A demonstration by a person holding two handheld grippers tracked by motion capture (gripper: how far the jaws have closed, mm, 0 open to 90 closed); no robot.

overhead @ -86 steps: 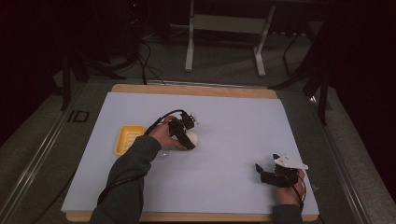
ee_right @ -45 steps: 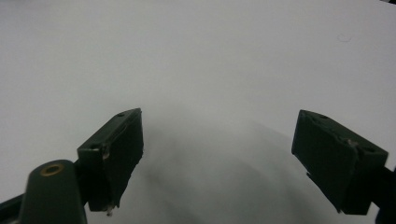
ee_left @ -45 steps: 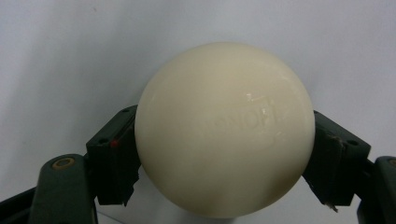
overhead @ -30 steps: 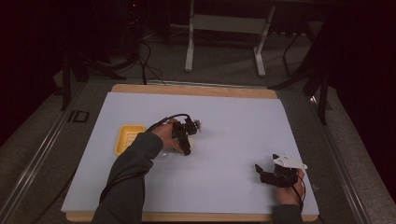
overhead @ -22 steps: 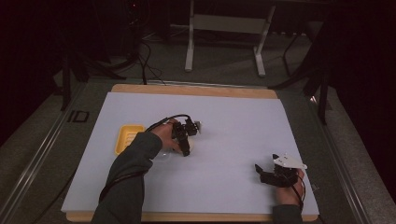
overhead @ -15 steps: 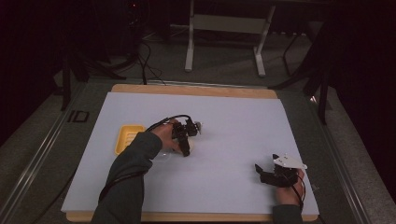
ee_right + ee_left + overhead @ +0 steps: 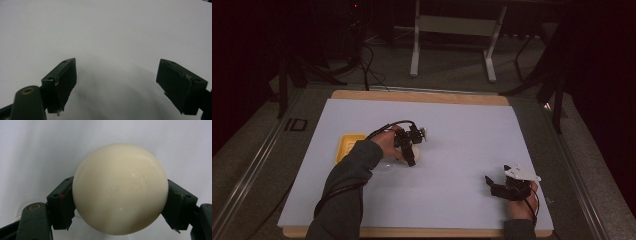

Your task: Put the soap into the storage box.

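Note:
A smooth cream ball (image 7: 120, 170) sits between both pads of my left gripper (image 7: 121, 200), which is shut on it just over the white sheet. From above, that gripper (image 7: 411, 158) points down near the table's middle left, with the ball (image 7: 417, 152) pale beside its black jaws. My right gripper (image 7: 491, 184) rests low at the front right, its jaws spread wide. Its own view has the right gripper (image 7: 117, 85) open over bare white sheet, nothing between the pads.
A yellow tray (image 7: 347, 147) lies left of the left hand. A clear, round, dish-like thing (image 7: 384, 166) sits under the left wrist. The white sheet (image 7: 462, 130) covers a wooden board (image 7: 422, 95); cables and a metal stand lie beyond the far edge.
Since the earliest frame the left gripper has turned over the ball and shut on it; in the last second it barely shifts. The right gripper has stayed still.

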